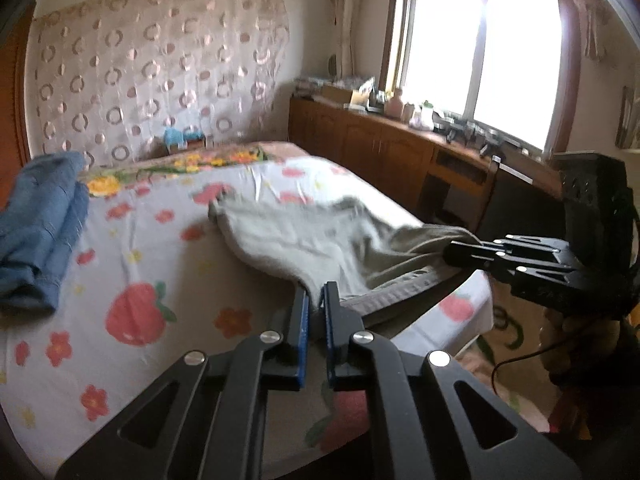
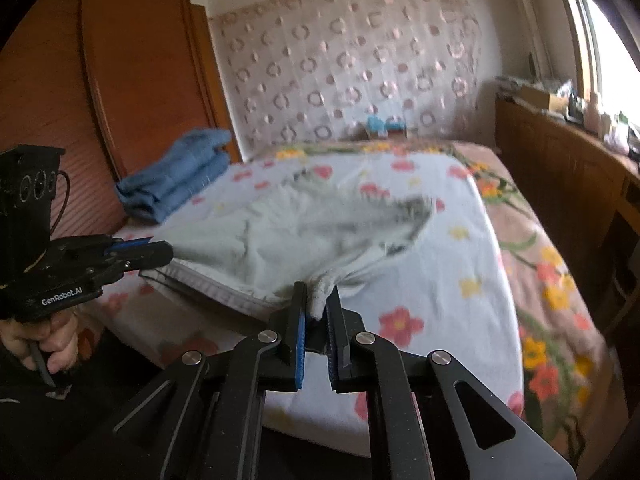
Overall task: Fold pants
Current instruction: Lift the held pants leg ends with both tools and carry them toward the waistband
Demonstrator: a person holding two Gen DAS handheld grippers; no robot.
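Light grey-green pants [image 1: 304, 232] hang stretched above the bed between both grippers, blurred by motion. My left gripper [image 1: 316, 294] is shut on one corner of the waistband. My right gripper [image 2: 318, 294] is shut on the other corner, with cloth bunched between its fingers. The right gripper also shows in the left wrist view [image 1: 460, 252] at the right, and the left gripper shows in the right wrist view [image 2: 160, 254] at the left. The pants [image 2: 288, 236] trail toward the far side of the bed, legs partly lifted.
The bed has a floral sheet [image 1: 168, 240]. A folded blue garment [image 1: 40, 232] lies at its far left, also seen in the right wrist view [image 2: 176, 176]. A wooden wardrobe [image 2: 132, 80] stands left; a wooden cabinet [image 1: 380, 148] with clutter runs under the window.
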